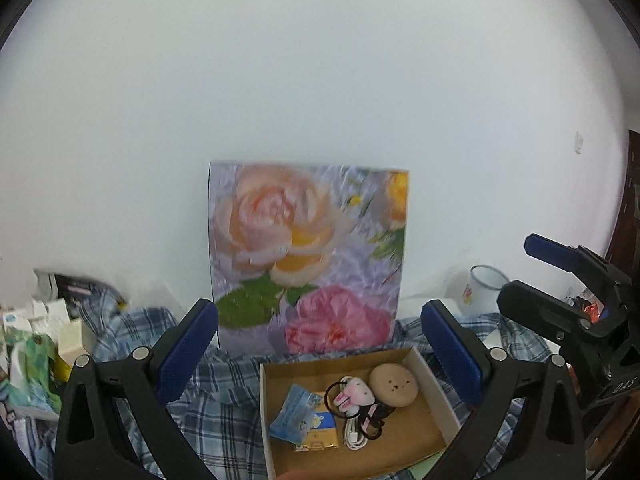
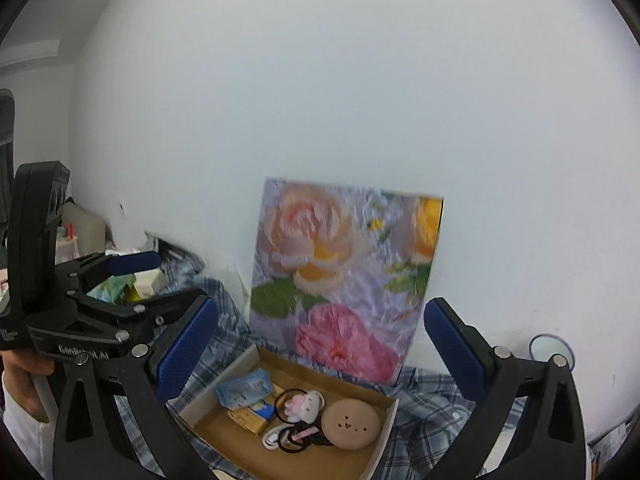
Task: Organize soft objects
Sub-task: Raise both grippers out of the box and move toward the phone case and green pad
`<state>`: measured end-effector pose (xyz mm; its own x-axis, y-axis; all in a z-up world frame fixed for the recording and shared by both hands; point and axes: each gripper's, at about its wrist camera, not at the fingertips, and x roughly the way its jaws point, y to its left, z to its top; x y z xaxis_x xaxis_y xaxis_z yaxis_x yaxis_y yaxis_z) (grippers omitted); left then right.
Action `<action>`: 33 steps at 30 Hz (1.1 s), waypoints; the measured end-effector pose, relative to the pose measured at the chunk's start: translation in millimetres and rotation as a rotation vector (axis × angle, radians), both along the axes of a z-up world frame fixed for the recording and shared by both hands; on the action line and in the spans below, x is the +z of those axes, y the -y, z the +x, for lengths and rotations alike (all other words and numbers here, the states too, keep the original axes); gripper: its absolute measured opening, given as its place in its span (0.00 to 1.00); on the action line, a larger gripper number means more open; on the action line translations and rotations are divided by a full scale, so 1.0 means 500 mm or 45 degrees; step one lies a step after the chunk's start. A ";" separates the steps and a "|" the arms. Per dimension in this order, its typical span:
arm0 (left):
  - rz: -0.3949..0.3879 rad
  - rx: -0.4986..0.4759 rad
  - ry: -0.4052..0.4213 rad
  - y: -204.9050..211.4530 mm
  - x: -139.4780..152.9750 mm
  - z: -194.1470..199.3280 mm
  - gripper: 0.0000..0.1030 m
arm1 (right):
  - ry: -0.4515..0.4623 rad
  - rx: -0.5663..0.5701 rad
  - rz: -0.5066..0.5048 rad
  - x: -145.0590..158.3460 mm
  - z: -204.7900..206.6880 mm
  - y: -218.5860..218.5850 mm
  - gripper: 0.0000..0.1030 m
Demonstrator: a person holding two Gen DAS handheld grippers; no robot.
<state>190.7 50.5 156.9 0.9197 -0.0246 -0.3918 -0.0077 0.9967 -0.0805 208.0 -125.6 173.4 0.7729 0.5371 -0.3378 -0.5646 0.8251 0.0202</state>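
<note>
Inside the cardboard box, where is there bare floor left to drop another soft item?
In the cardboard box, bare floor shows along the back wall, behind the blue packet and round tan cushion, and in the front right corner. The middle is crowded: packet, yellow card, bunny hair tie, white cable.

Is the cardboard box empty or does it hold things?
Not empty: the box holds a tan round plush, a bunny hair tie and packets.
</note>
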 end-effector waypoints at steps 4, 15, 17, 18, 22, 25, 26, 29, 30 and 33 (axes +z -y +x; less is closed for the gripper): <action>0.017 -0.030 0.073 0.014 0.041 -0.049 1.00 | 0.053 0.003 0.020 0.038 -0.044 0.008 1.00; -0.001 -0.061 0.192 0.048 0.117 -0.155 1.00 | 0.088 -0.005 0.016 0.089 -0.117 0.042 1.00; -0.001 -0.074 0.183 0.054 0.117 -0.167 1.00 | 0.085 -0.023 0.005 0.084 -0.125 0.050 1.00; 0.001 -0.079 0.176 0.058 0.115 -0.173 1.00 | 0.080 -0.029 0.001 0.081 -0.128 0.056 1.00; 0.037 -0.101 0.141 0.079 0.097 -0.188 1.00 | 0.061 -0.051 -0.010 0.061 -0.144 0.078 1.00; 0.056 -0.119 0.108 0.096 0.075 -0.194 1.00 | 0.046 -0.066 -0.018 0.039 -0.157 0.094 1.00; 0.059 -0.126 0.097 0.101 0.066 -0.196 1.00 | 0.041 -0.069 -0.020 0.032 -0.160 0.098 1.00; 0.053 -0.130 0.073 0.116 0.036 -0.201 1.00 | 0.032 -0.081 -0.018 0.008 -0.168 0.110 1.00; 0.053 -0.132 0.063 0.121 0.028 -0.201 1.00 | 0.031 -0.083 -0.017 0.001 -0.169 0.113 1.00; 0.059 -0.155 0.009 0.138 -0.010 -0.199 1.00 | 0.016 -0.091 -0.034 -0.022 -0.168 0.117 1.00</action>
